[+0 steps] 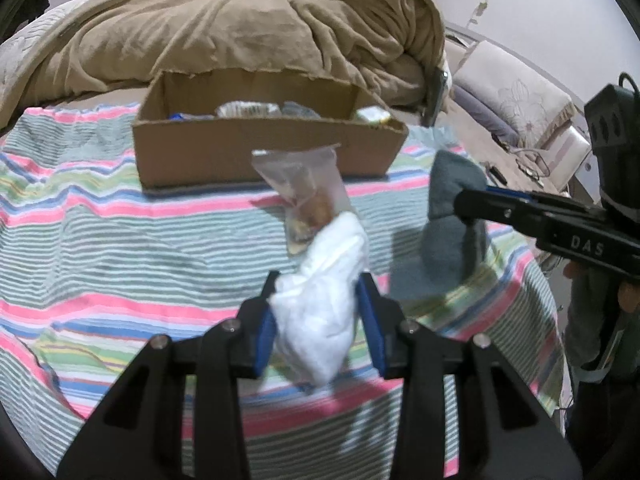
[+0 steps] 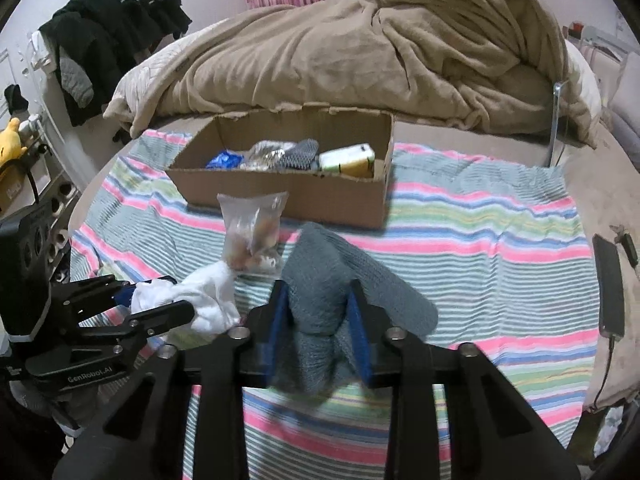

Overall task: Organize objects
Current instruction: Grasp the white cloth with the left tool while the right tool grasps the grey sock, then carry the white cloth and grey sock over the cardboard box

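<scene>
Your left gripper (image 1: 318,320) is clenched on a bunched white cloth (image 1: 326,292), its blue pads pressing the fabric from both sides. The cloth pokes out ahead of the fingers and hangs a little below them, lifted off the bed. In the right wrist view the same white cloth (image 2: 196,300) shows at the left, gripped in the other tool.

Your right gripper (image 2: 320,320) is clenched on a folded grey knitted cloth (image 2: 324,280). One end rises above the pads and a longer part drapes off to the right. From the left wrist view that grey cloth (image 1: 452,216) hangs at the right, pinched by dark fingers, clear of the bedding below.

Between the two cloths a small clear plastic bag (image 1: 306,196) with brownish contents stands just ahead of the white cloth. Whether it touches the cloth or rests on the bedding is hard to tell through the blur.

Beneath everything lies a striped towel (image 2: 480,240) in pink, green, blue and white, spread over the bed. Further back on it sits an open cardboard box (image 2: 288,196). Inside the box are a blue packet (image 2: 224,159), a crinkled clear wrapper, a dark knitted item and a yellow and white carton (image 2: 348,159).

Behind the box a tan blanket (image 2: 360,48) is heaped up. A dark phone (image 2: 609,284) with a cable lies at the right edge of the bed. Black clothes (image 2: 108,28) hang at the far left.
</scene>
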### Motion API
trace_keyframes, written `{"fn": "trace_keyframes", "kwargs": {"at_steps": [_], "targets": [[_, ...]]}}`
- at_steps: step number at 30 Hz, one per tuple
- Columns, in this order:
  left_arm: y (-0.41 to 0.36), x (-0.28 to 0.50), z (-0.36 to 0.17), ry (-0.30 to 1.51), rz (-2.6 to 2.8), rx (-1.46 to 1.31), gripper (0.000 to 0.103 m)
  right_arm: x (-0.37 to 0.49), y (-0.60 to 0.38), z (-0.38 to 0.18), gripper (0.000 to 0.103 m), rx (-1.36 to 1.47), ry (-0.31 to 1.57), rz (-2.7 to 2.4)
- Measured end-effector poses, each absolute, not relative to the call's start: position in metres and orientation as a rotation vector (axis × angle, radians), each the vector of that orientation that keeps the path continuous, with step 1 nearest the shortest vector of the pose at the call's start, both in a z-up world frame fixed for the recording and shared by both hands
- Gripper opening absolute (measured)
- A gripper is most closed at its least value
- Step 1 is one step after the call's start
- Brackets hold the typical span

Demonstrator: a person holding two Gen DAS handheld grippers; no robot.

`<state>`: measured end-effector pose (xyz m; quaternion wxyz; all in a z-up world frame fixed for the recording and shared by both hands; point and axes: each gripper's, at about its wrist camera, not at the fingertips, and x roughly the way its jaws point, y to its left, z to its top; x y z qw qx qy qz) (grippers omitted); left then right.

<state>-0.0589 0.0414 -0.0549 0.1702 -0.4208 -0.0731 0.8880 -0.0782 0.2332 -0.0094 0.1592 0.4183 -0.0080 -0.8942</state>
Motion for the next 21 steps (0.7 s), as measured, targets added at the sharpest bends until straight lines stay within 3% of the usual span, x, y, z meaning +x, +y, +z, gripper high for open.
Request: {"fn": "trace_keyframes", "kwargs": {"at_steps": [21], "targets": [[0.006, -0.077, 0.007, -0.218, 2.652, -1.019, 0.039, -0.097, 0.225, 0.041, 0.027, 1.045, 0.023, -2.602]]}}
